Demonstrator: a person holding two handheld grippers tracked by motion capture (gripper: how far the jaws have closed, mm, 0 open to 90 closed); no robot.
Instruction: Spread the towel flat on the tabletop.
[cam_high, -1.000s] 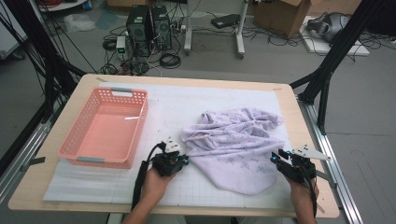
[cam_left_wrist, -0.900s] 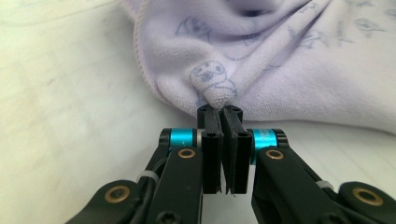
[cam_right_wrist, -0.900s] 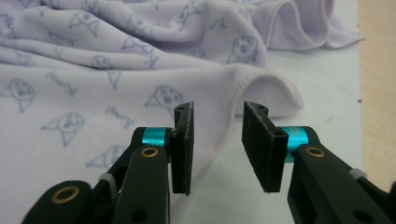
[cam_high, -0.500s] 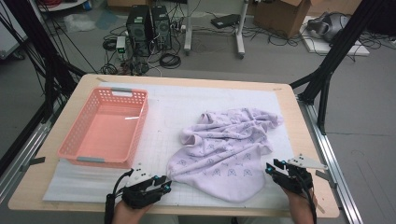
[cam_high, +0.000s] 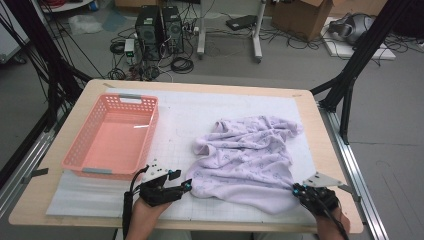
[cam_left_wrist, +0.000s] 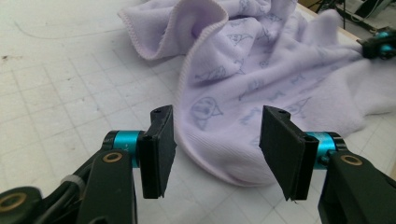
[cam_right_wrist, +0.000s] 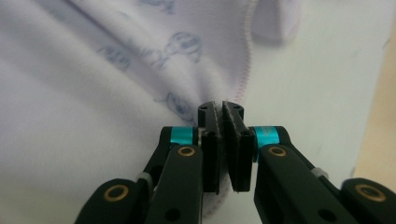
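- My left gripper (cam_high: 184, 186) sits at the near edge of the table (cam_high: 305, 107), about 7 o'clock from the table's middle, its jaws pointing toward 3 o'clock.
- Its jaws have just been opening and now stand spread; in the left gripper view (cam_left_wrist: 215, 140) the rounded near-left corner of the lilac towel (cam_left_wrist: 261, 79) lies between and just beyond them, with neither pad pressing on it.
- My right gripper (cam_high: 298, 189) is at about 5 o'clock on the table, at the towel's near-right corner.
- Its jaws have just been closing; in the right gripper view (cam_right_wrist: 221, 109) they are pressed together with the towel's (cam_right_wrist: 93, 93) stitched edge pinched between the pads.
- The towel (cam_high: 250, 155) lies crumpled on the white gridded mat (cam_high: 185, 115), right of centre, its far edge bunched into folds toward 1 o'clock and its near edge stretched between my two grippers.
- The pink basket (cam_high: 145, 102) stands at 9 o'clock, well apart from the towel, just beyond my left gripper.
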